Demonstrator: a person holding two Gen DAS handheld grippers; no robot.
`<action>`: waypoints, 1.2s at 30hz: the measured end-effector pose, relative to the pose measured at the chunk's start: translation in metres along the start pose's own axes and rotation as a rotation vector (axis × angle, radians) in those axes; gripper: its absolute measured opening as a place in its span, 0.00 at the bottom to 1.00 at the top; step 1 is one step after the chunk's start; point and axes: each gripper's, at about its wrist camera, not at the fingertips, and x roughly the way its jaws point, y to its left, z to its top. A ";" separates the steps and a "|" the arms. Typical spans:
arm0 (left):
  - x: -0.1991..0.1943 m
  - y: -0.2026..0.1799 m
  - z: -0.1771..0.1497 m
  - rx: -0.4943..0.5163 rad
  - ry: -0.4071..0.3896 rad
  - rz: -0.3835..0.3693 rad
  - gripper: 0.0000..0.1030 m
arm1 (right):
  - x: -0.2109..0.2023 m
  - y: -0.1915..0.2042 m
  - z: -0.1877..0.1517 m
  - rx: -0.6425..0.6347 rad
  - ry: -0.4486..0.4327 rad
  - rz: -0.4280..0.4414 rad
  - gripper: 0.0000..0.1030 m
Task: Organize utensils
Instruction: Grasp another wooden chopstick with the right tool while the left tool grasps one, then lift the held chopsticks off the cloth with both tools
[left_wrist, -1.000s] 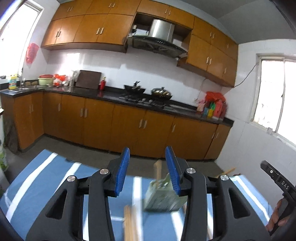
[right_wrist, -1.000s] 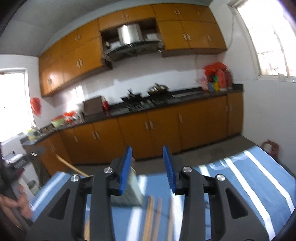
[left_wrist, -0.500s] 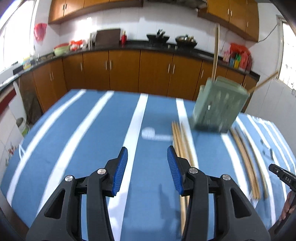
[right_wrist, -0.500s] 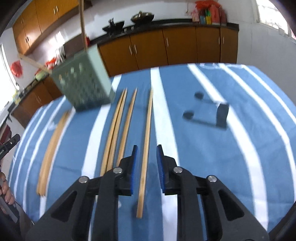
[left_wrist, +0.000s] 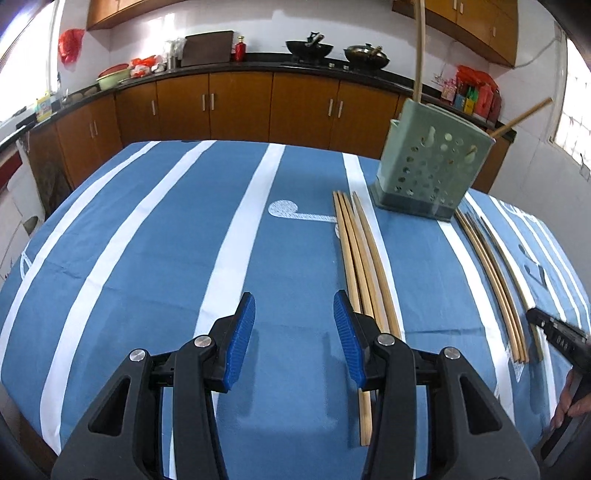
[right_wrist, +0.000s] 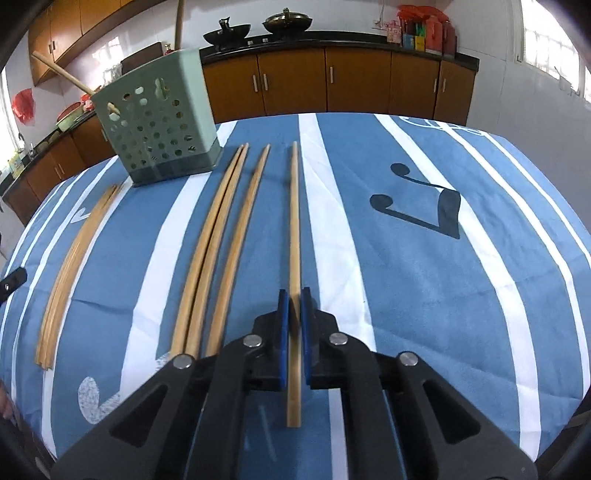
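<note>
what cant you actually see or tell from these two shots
- Inside of the green holder: its perforated walls hide how many chopsticks stand in it, both views.
- Near end of the chopsticks beside the left gripper: partly behind its right finger, left view.
- Right gripper grips a single chopstick: lifted or resting on the cloth, unclear.

**Chopstick clamped by right gripper**

A single chopstick (right_wrist: 294, 229) is pinched between the blue pads of the right gripper (right_wrist: 294, 295), its thick end passing back under the jaws. It lies on a blue striped cloth (right_wrist: 461, 295), right of the holder (right_wrist: 159, 122). Three more chopsticks (right_wrist: 218, 240) are laid between it and the holder; a further bundle (right_wrist: 70, 266) is seen left of the holder.
</note>
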 end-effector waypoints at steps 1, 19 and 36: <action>0.000 -0.002 -0.001 0.013 0.001 -0.005 0.44 | 0.001 -0.002 0.002 0.010 0.001 -0.015 0.07; 0.010 -0.033 -0.018 0.150 0.093 -0.078 0.28 | 0.004 -0.019 0.007 0.067 0.004 -0.049 0.07; 0.026 -0.040 -0.016 0.189 0.152 -0.022 0.08 | 0.004 -0.018 0.007 0.055 0.008 -0.047 0.08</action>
